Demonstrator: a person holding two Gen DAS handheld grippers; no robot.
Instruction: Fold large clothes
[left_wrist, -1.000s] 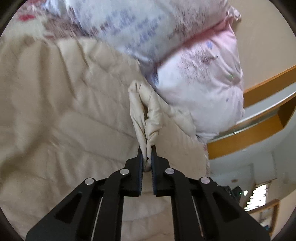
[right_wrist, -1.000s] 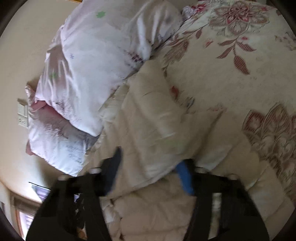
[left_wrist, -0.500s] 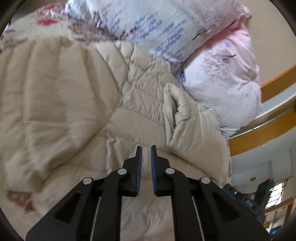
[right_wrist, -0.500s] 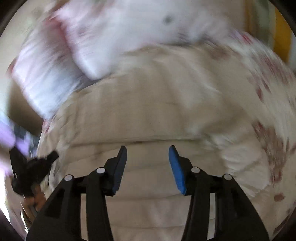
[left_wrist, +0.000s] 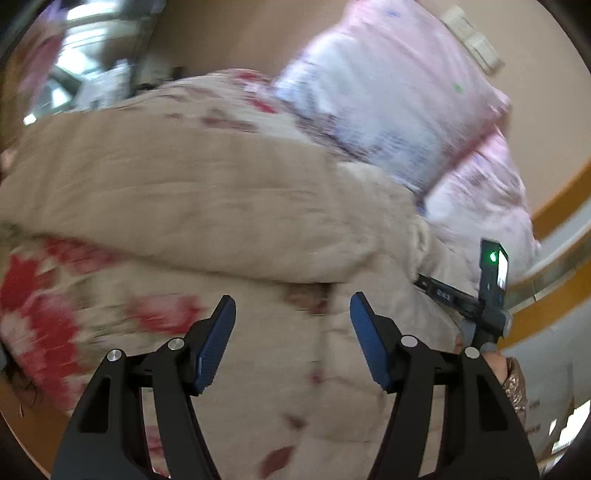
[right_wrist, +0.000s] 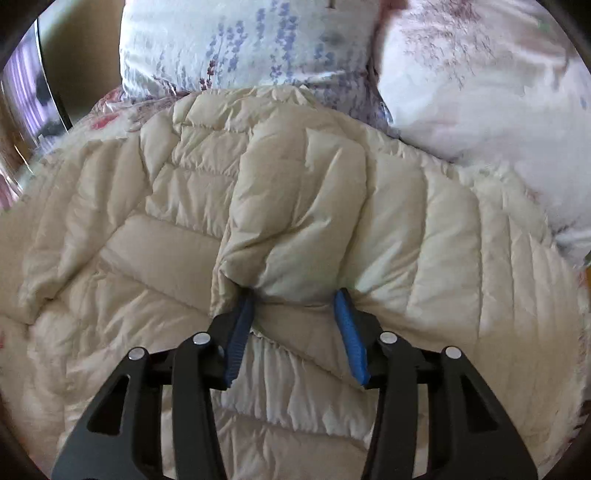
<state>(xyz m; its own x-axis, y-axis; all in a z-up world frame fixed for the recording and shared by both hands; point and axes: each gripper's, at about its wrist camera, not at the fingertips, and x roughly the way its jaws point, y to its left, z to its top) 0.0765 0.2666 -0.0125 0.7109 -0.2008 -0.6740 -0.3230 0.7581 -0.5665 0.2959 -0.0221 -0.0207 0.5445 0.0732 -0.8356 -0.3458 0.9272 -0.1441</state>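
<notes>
Behind everything is a bed with a flowered bedspread (left_wrist: 55, 295), and 2 big pillows (right_wrist: 480, 74) lean against a plain wall (left_wrist: 221, 33).

A puffy cream jacket (right_wrist: 184, 206) lies spread on the bed, just in front of the pillows. Its sleeve (right_wrist: 295, 206) is folded across the body of the jacket.

The right gripper (right_wrist: 295, 299) points forward and sits low on the jacket. Its 2 blue pads (right_wrist: 349, 332) are spread apart, 1 on each side of the sleeve's end. The sleeve's cuff sits between them. They look like they touch the cloth, but they are not squeezing it.

The left gripper (left_wrist: 291, 299) is up above the bed and points down at the bedspread and the edge of the jacket (left_wrist: 184, 206). Its jaws are spread wide with nothing between them. This view is blurry.

Off to its right, the other tool (left_wrist: 487, 295) pokes into the view, with a small green light on it, and part of the person's hand (left_wrist: 496, 363) shows below it.
</notes>
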